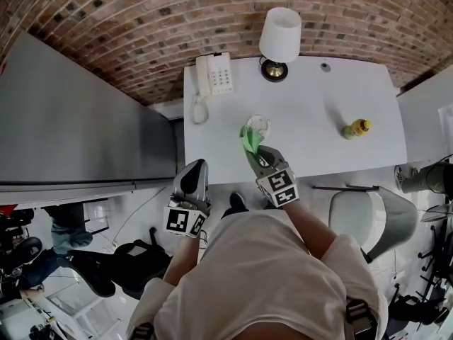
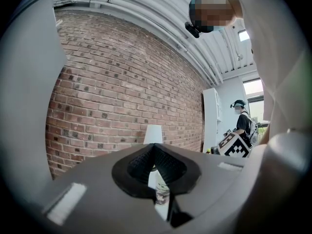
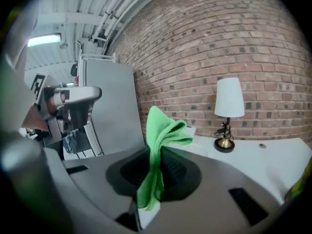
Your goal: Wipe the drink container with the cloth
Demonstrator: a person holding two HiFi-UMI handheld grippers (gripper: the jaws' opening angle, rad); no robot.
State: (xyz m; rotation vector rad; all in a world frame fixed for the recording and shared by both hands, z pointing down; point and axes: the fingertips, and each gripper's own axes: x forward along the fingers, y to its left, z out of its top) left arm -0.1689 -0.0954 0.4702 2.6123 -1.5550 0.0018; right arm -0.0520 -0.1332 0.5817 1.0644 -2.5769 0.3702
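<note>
Head view, and there on the white table [image 1: 318, 98]: clear bottle [image 1: 259, 125] near the middle, standing upright, long axis vertical, top pointing straight up at the camera. Green cloth [image 1: 248, 139] at its 7 o'clock side, touching or just shy, hard to call, pinched tight in the right gripper [image 1: 255, 149]. Left gripper [image 1: 197, 167] pressed together on nothing, off the table edge at 8 o'clock from the bottle. Best now, probably: steady the bottle with the left, then sweep the cloth round the wall, light pressure, no tipping.
</note>
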